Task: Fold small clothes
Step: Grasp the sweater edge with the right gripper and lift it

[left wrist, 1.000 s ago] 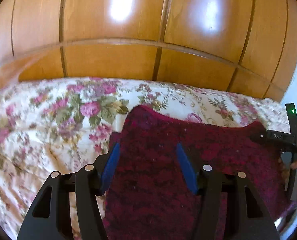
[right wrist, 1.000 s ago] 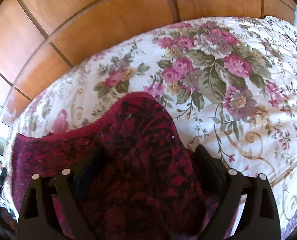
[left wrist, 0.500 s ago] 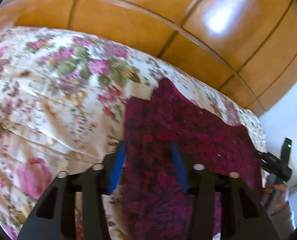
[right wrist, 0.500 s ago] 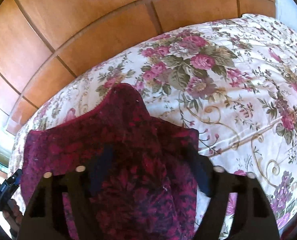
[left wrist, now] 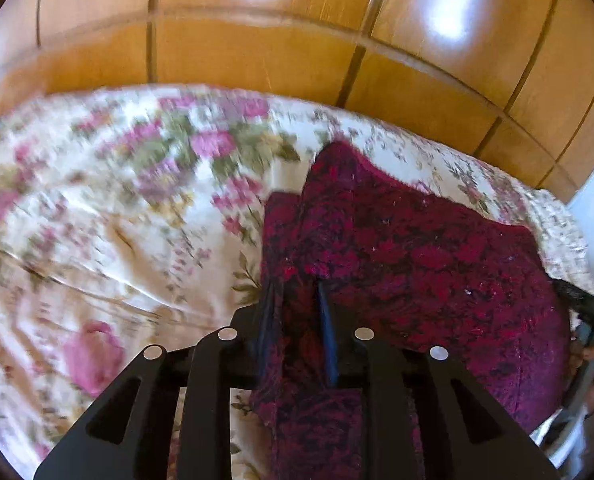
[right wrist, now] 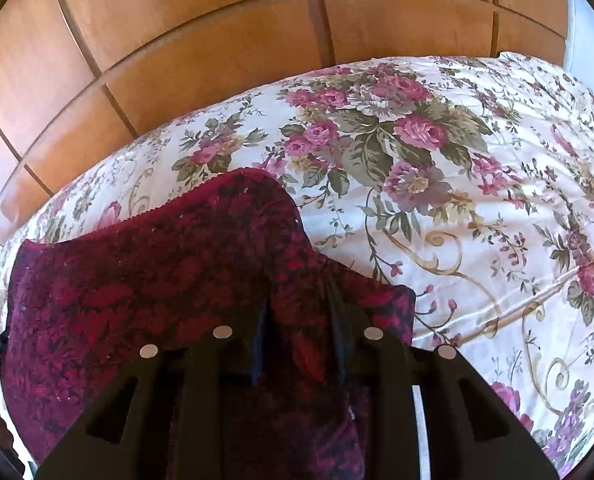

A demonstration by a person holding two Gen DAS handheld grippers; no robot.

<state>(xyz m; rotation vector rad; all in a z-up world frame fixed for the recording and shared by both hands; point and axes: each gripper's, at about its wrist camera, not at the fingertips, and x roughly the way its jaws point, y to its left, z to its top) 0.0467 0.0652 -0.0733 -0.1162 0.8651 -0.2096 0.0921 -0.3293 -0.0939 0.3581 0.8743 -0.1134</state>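
Both claws pinched on the garment, stretched over the bed

Left claw (left wrist: 297, 304) clamps a bunched edge of the dark red garment (left wrist: 417, 264), blue pads nearly together; the cloth runs off toward 3 o'clock, lying on the floral bedspread (left wrist: 117, 220); right claw (right wrist: 301, 316) nips the other end (right wrist: 157, 280), cloth spreading toward 9 o'clock across the bedspread (right wrist: 457, 200); wooden panels (right wrist: 217, 60) stand at 12 o'clock.

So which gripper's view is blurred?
The left gripper: its bedspread looks smeared, while the right gripper shows crisp flowers.
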